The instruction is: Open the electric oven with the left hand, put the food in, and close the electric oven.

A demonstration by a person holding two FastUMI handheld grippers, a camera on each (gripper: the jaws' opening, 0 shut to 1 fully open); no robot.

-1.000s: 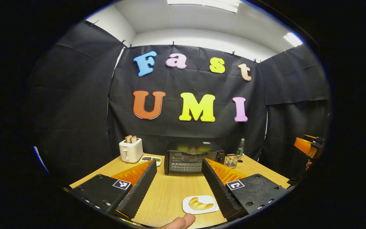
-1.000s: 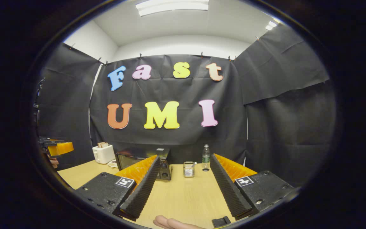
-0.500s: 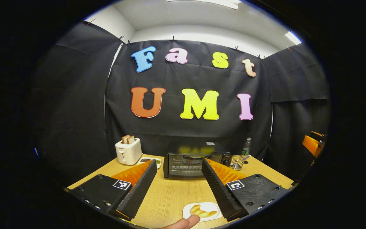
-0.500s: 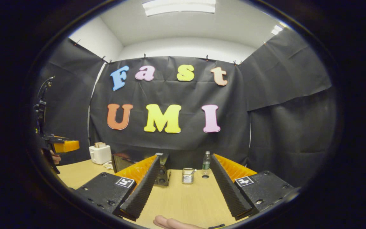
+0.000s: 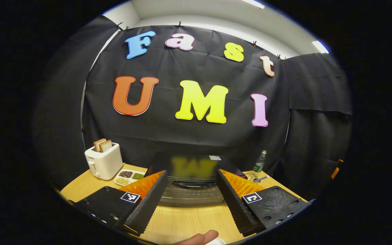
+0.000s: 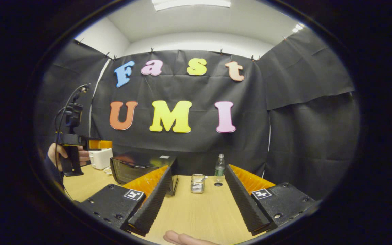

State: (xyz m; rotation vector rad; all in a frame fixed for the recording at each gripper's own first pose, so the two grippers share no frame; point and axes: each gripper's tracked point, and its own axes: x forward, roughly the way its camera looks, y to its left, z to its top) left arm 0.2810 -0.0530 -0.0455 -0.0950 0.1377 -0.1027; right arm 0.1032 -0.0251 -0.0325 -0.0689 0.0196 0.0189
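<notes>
The left gripper point(image 5: 191, 190) lines its spread fingers up on the oven point(image 5: 192, 190) handle (door closed). The right gripper point(image 6: 196, 200), fingers also apart, idles above the desk point(image 6: 199, 214).

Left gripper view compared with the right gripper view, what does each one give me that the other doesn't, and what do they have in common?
The left gripper view brings the oven close up, its door handle between the open jaws, plus toast slices in the toaster and a divided snack dish. The right gripper view adds the left gripper seen from outside, with the hand holding it, near the oven's front. Both share the oven, toaster, water bottle and wooden table.
</notes>
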